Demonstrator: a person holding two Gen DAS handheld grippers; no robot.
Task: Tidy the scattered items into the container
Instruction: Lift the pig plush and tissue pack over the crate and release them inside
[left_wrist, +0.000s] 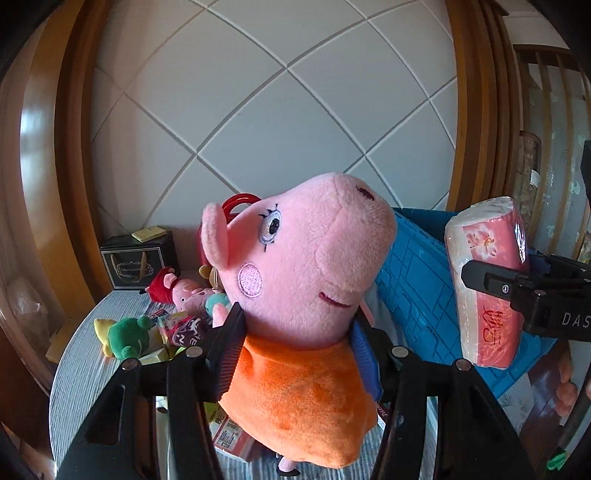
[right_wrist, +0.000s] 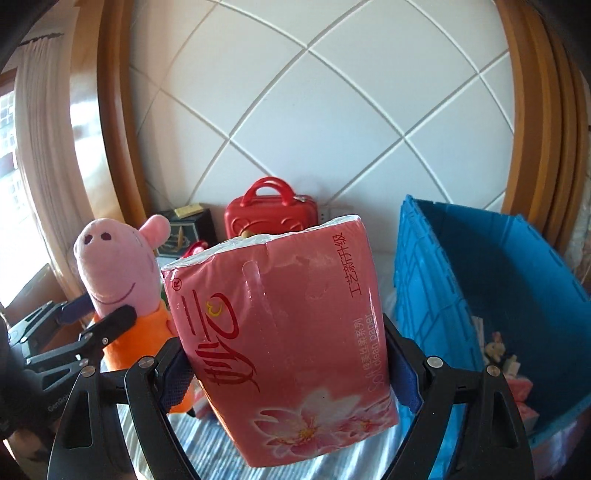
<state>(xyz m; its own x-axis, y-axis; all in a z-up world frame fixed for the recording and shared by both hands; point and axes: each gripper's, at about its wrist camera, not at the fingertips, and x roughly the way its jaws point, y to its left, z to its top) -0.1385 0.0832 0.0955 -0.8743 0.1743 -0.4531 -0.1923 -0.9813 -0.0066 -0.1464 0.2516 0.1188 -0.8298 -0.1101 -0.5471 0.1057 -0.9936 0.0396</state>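
Note:
My left gripper (left_wrist: 293, 332) is shut on a pink pig plush (left_wrist: 306, 258) in an orange dress, held up above the bed; the same plush (right_wrist: 118, 273) shows at the left of the right wrist view. My right gripper (right_wrist: 284, 365) is shut on a pink tissue pack (right_wrist: 284, 332), lifted upright; the pack (left_wrist: 487, 280) appears at the right of the left wrist view. The blue crate (right_wrist: 491, 288) stands open to the right, with a few small items inside. The crate's ribbed wall (left_wrist: 417, 291) lies just behind the plush.
Small plush toys, a green one (left_wrist: 125, 336) and a pink one (left_wrist: 192, 295), lie with packets on the striped bed cover (left_wrist: 81, 369). A black box (left_wrist: 138, 260) and a red case (right_wrist: 271, 214) stand against the tiled headboard, between wooden frames.

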